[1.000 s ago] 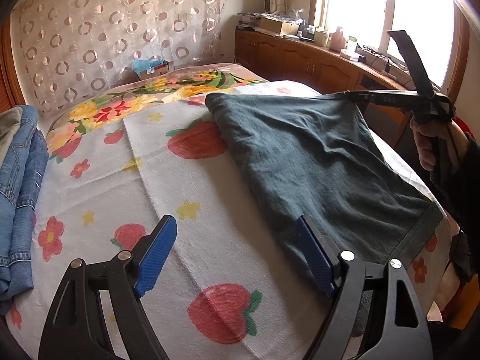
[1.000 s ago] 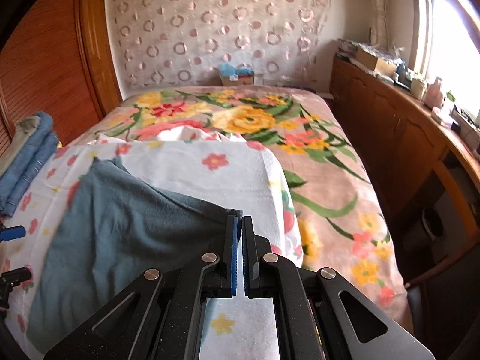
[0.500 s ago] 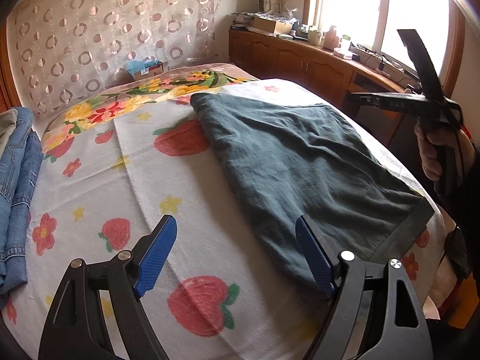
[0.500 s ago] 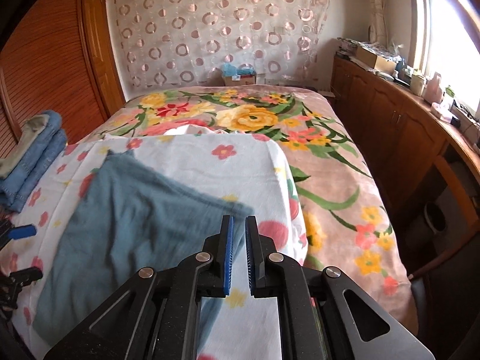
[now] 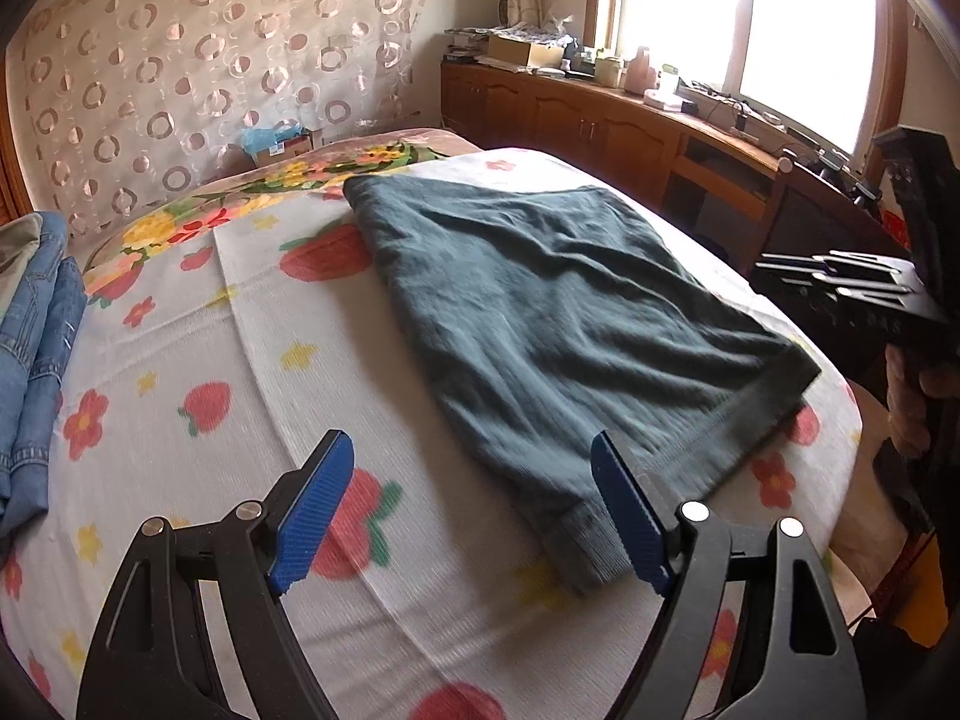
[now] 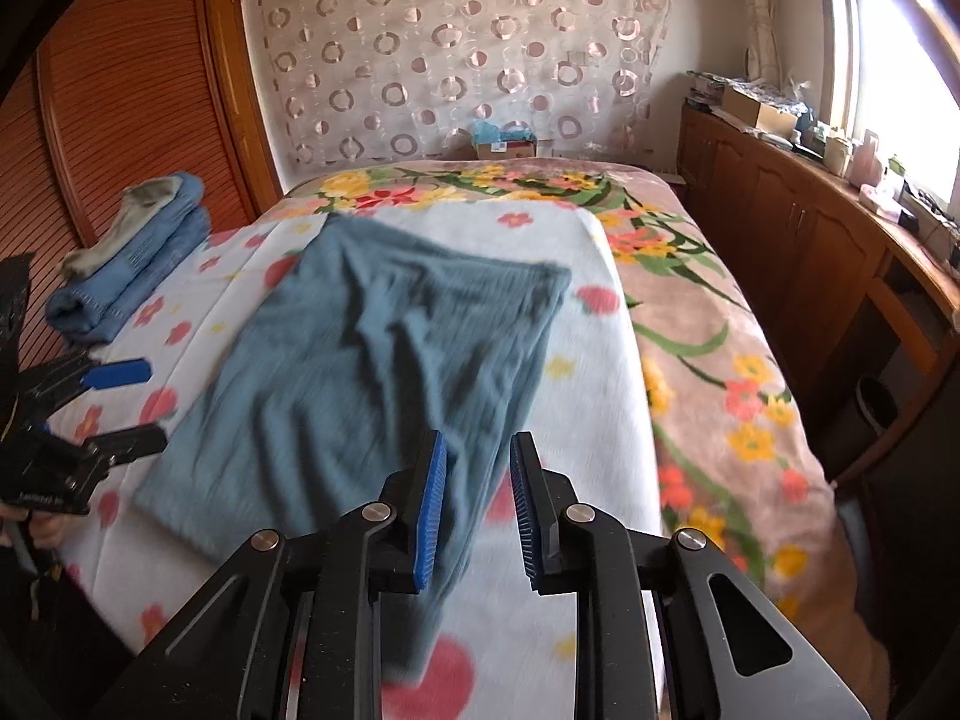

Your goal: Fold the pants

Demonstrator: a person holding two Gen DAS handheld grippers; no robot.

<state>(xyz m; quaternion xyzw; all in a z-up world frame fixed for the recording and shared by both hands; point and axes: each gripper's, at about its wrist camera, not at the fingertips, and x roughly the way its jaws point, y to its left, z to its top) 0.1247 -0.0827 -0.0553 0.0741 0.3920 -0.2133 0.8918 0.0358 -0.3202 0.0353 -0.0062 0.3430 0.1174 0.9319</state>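
The dark teal pants lie folded flat on the white blanket with strawberries and flowers that covers the bed, and a stack of folded blue jeans sits well apart at the bed's left edge. The left gripper is spread wide with nothing in it, low over the blanket beside the waistband corner of the pants. The right gripper is open a little and empty, with the near edge of the pants under it; no writing can be read anywhere.
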